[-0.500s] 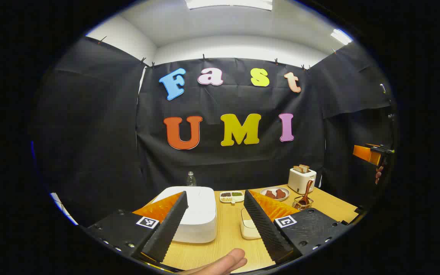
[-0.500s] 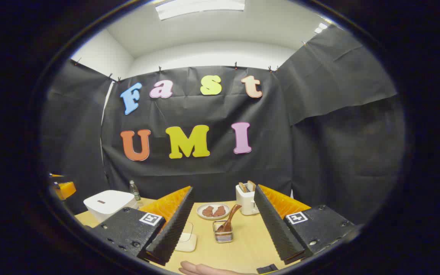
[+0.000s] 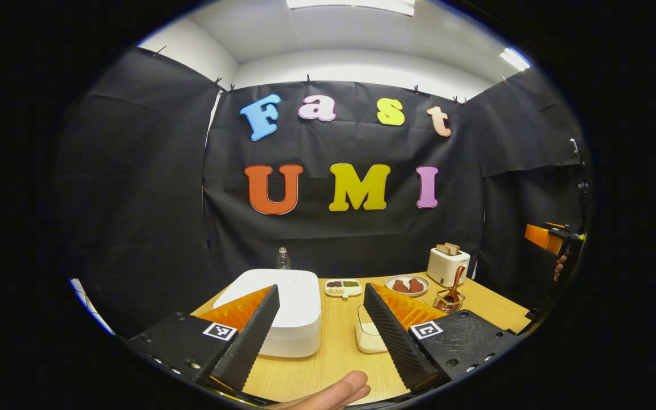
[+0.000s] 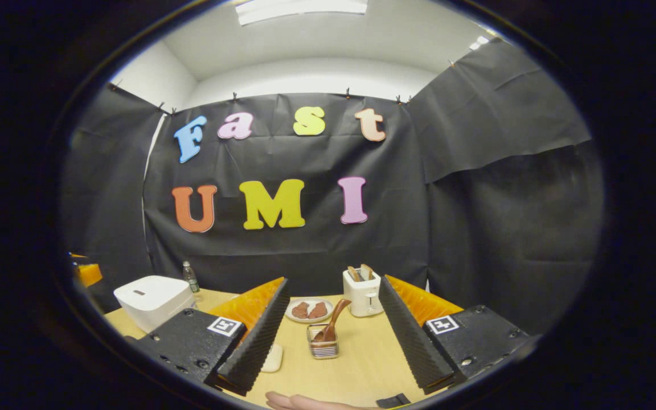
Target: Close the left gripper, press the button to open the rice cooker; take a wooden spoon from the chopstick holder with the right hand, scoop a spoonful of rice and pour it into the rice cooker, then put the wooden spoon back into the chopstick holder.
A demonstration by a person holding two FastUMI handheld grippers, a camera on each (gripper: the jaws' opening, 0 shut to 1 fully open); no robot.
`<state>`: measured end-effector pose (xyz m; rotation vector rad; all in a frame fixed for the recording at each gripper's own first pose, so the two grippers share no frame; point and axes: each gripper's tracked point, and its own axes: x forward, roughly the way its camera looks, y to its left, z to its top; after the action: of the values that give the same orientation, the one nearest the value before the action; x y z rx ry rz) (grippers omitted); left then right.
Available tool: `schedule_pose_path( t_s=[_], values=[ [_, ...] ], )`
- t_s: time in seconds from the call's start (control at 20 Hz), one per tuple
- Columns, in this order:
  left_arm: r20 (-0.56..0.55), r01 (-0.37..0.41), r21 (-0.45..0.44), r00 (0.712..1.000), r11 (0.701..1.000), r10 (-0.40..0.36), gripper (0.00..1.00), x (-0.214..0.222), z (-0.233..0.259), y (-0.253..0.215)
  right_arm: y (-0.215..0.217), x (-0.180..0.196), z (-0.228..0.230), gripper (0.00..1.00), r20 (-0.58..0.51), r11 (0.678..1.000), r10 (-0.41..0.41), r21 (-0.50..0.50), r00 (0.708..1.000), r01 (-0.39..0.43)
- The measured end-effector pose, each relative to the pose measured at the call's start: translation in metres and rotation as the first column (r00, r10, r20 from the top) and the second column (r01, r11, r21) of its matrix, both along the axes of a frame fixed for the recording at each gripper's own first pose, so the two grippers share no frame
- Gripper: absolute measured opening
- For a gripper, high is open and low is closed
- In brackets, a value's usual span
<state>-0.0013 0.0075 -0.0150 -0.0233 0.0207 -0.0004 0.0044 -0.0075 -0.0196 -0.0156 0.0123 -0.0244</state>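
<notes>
Both hand-held grippers, left (image 3: pixel 320 333) and right (image 4: pixel 332 341), are hovering released above the light wooden surface (image 4: pixel 362 364); white box-shaped rice cooker (image 3: pixel 282 307) lid closed.

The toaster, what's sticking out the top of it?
Two slices of toast poke out of the toaster. Their lower parts are hidden inside the slots, so how deep they go can't be seen.

We see a toaster (image 4: pixel 363 292) holding bread slices, a plate of meat (image 4: pixel 308 310), a water bottle (image 3: pixel 283 259) and a condiment tray (image 3: pixel 344 286) on the tabletop (image 4: pixel 356 359).
</notes>
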Motion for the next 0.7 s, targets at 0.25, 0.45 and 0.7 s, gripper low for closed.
schedule_pose_path(
  t_s=[0.25, 0.45, 0.7],
  values=[
    [0.004, -0.059, 0.007, 0.998, 0.998, 0.059, 0.95, -0.004, -0.001, 0.011, -0.004, -0.003, -0.013, 0.96, 0.004, 1.000, 0.002, 0.008, 1.000, -0.003],
    [-0.011, -0.008, -0.018, 1.000, 1.000, 0.008, 0.95, 0.008, -0.011, 0.002, -0.002, 0.001, -0.027, 0.96, 0.002, 1.000, 0.007, 0.004, 1.000, -0.007],
    [-0.052, -0.033, 0.037, 0.998, 0.999, 0.035, 0.95, 0.048, -0.024, 0.019, -0.006, 0.018, -0.044, 0.96, -0.002, 1.000, -0.006, -0.005, 1.000, 0.006]
  ],
)
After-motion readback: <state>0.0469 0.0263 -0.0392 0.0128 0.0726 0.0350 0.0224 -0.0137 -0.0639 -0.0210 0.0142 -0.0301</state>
